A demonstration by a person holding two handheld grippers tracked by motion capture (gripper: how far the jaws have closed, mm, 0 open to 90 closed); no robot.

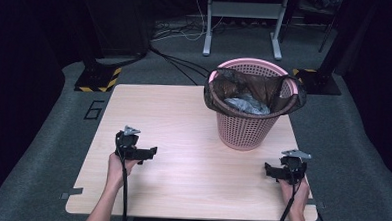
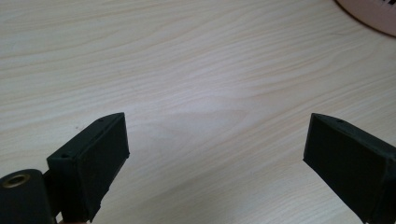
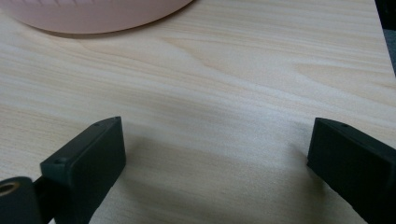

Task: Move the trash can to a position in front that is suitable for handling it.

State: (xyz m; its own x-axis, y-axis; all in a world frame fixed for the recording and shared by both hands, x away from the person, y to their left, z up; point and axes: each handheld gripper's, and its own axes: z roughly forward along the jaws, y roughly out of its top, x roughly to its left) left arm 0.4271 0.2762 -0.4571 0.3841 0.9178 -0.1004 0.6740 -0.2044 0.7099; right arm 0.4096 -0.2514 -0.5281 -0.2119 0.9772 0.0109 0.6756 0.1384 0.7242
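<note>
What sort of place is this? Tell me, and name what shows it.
Probably a lab or recording studio, not a home: a lone wooden table on grey carpet, hazard-striped stand bases, loose floor cables, dark surroundings. A pink basket with a dark bag liner stands on the table.

A light wooden table [image 1: 183, 135] stands on grey carpet [image 1: 362, 163], its grain pale and bare ahead of the left gripper [image 1: 151, 152] and the right gripper [image 1: 267, 168]. Far beyond both, a grey metal frame on two feet [image 1: 243, 22] stands by loose cables [image 1: 182, 32]. Yellow-and-black striped base plates [image 1: 98, 78] sit beyond the left gripper and past the table's far right corner. Darkness surrounds the lit floor; a "6" [image 1: 94, 109] is marked left of the table.
</note>
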